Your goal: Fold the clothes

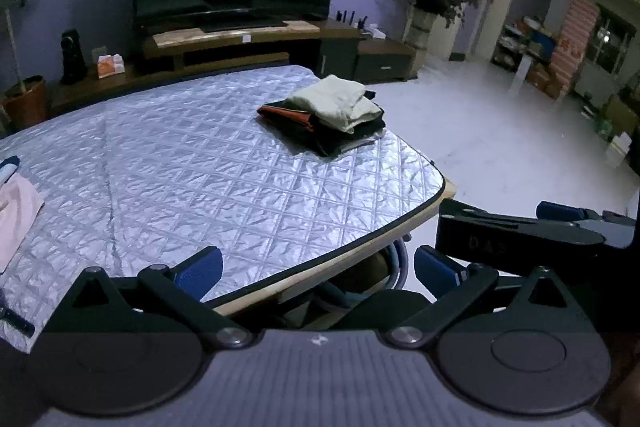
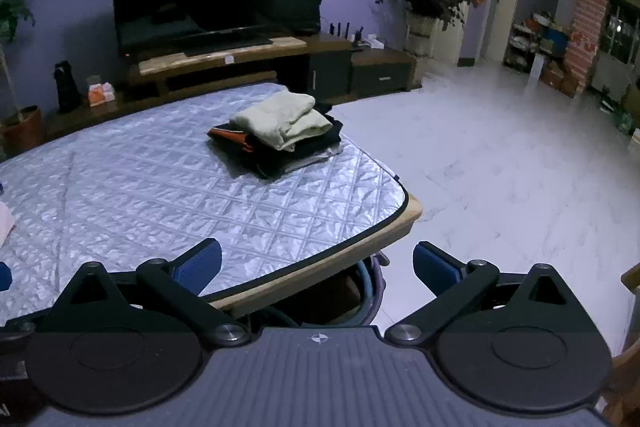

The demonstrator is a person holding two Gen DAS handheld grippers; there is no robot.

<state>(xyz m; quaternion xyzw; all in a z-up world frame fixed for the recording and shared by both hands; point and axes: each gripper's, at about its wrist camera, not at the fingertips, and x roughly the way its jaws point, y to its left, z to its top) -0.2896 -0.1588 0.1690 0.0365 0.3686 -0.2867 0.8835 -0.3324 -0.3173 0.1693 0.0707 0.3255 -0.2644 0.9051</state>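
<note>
Folded cream, black and orange clothes stack [image 1: 328, 119] done near far worktop [image 1: 180, 163] corner; pink garment [image 1: 16, 215] left; both grippers [image 1: 318, 267] [image 2: 318, 267] apart, empty.

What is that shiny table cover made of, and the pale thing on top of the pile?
The table cover looks like silvery foil-faced quilted fabric: it glints, crinkles, and is stitched in diamonds. It could be a plastic film; I can't be sure. The pale folded garment on the pile looks like soft matte cloth, maybe cotton or fleece: it has no shine, thick rounded folds, and a slightly fuzzy surface.
</note>
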